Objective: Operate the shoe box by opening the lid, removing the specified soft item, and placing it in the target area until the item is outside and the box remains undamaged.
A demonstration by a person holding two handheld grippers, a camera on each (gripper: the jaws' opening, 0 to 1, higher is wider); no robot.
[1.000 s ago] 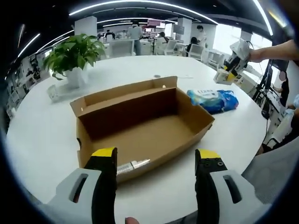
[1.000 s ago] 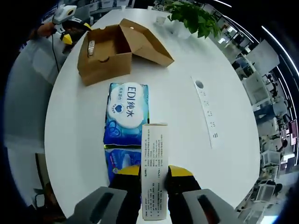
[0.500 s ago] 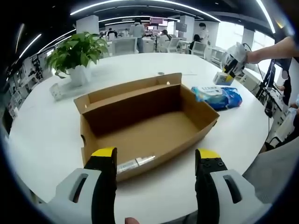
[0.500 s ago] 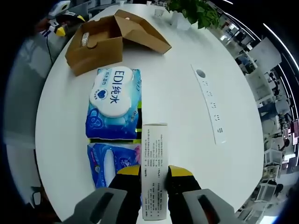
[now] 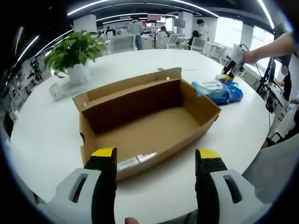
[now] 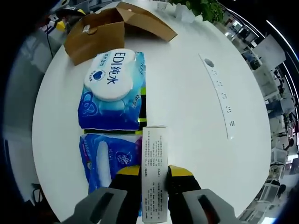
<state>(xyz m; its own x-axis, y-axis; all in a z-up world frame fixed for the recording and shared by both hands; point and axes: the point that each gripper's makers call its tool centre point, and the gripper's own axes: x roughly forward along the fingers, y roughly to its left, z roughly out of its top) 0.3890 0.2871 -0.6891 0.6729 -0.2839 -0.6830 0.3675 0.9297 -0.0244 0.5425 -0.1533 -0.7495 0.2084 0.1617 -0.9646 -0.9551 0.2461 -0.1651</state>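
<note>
Squarely between right gripper (image 6: 154, 175) jaws — white carton (image 6: 154, 168).

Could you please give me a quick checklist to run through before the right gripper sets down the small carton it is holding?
1. Right gripper shut on the small white carton: ok.
2. Shoe box open, walls looking intact: ok.
3. Bare white table to the right of the carton: ok.
4. The two blue wipe packs lie close to the carton's left; clearance for set-down: cannot tell.
5. Left gripper open and short of the shoe box's near wall: ok.
6. Whether this carton counts as the soft item: cannot tell.
</note>
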